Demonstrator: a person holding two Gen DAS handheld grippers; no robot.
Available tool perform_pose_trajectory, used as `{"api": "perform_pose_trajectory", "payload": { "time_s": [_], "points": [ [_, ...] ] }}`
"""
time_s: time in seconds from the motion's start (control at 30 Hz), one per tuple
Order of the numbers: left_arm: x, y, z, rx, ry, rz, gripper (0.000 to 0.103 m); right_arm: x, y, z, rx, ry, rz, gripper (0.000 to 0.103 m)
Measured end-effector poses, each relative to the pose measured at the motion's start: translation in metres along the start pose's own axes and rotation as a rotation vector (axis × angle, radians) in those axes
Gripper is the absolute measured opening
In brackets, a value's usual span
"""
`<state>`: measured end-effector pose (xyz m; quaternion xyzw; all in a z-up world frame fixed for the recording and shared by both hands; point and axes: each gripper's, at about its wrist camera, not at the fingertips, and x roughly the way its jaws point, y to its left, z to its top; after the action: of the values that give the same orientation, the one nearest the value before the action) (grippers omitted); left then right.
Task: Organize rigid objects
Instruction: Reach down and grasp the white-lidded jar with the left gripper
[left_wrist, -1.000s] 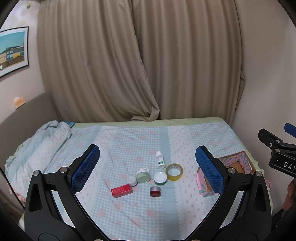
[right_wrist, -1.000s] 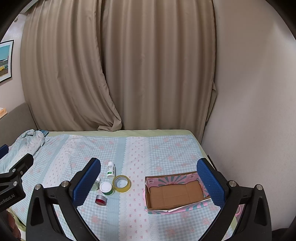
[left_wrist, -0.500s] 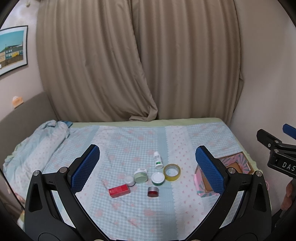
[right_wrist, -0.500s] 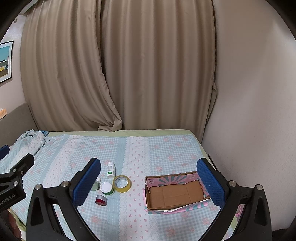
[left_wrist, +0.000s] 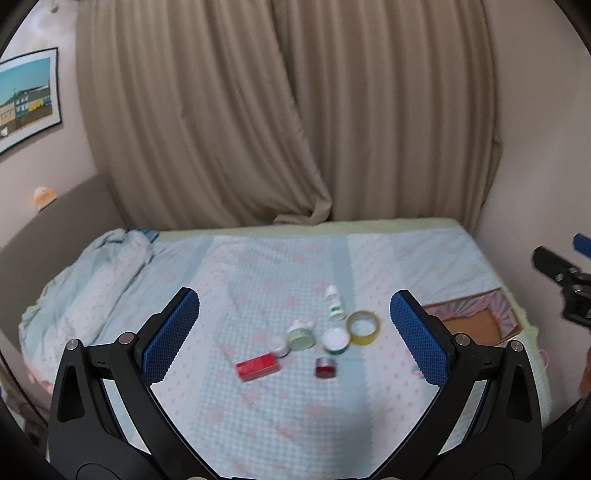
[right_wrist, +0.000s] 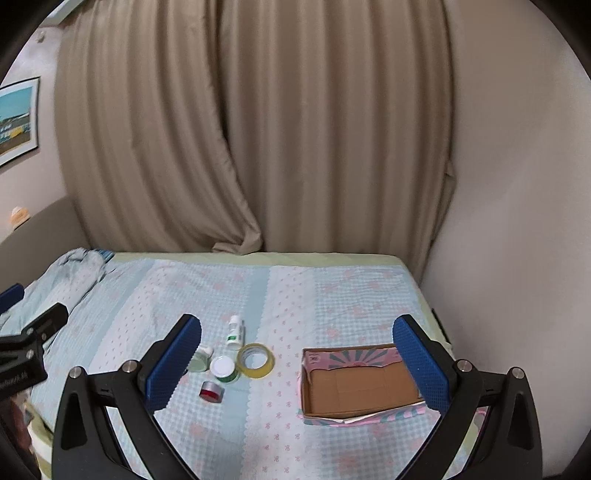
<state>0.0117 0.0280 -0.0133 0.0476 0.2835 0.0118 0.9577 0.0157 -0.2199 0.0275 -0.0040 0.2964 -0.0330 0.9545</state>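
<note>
Nothing packed yet: open pink cardboard box (right_wrist: 360, 384) on bed empty, small jars, yellow tape roll (right_wrist: 256, 360) clustered left. Both tongs (left_wrist: 295, 341) (right_wrist: 297, 356) spread, holding nothing.

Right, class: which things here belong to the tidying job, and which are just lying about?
Job: yellow tape roll, white dropper bottle, green-rimmed white-lidded jar, small red tin, red rectangular box, open cardboard box.

Lying about: crumpled blue blanket, beige curtains, framed wall picture.
</note>
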Motion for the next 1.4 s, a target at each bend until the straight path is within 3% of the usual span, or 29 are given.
{"api": "perform_pose_trajectory", "payload": {
  "time_s": [0.27, 0.47, 0.7, 0.93, 1.13, 1.4],
  "points": [
    [0.057, 0.075, -0.033, 0.016, 0.126, -0.009, 0.103, 0.041, 0.042, -0.028, 0.001, 0.121, 0.036, 0.103],
    [0.120, 0.136, -0.059, 0.073, 0.238, -0.116, 0.103, 0.081, 0.090, -0.047, 0.063, 0.252, 0.018, 0.103],
    [0.207, 0.170, -0.083, 0.195, 0.349, -0.241, 0.103, 0.144, 0.141, -0.075, 0.169, 0.391, -0.026, 0.103],
    [0.300, 0.161, -0.104, 0.300, 0.415, -0.333, 0.103, 0.218, 0.164, -0.100, 0.218, 0.430, -0.070, 0.103],
    [0.374, 0.123, -0.128, 0.347, 0.455, -0.398, 0.103, 0.295, 0.170, -0.129, 0.198, 0.496, -0.102, 0.103],
    [0.461, 0.062, -0.187, 0.415, 0.553, -0.453, 0.102, 0.387, 0.165, -0.175, 0.160, 0.596, -0.116, 0.103]
  ]
}}
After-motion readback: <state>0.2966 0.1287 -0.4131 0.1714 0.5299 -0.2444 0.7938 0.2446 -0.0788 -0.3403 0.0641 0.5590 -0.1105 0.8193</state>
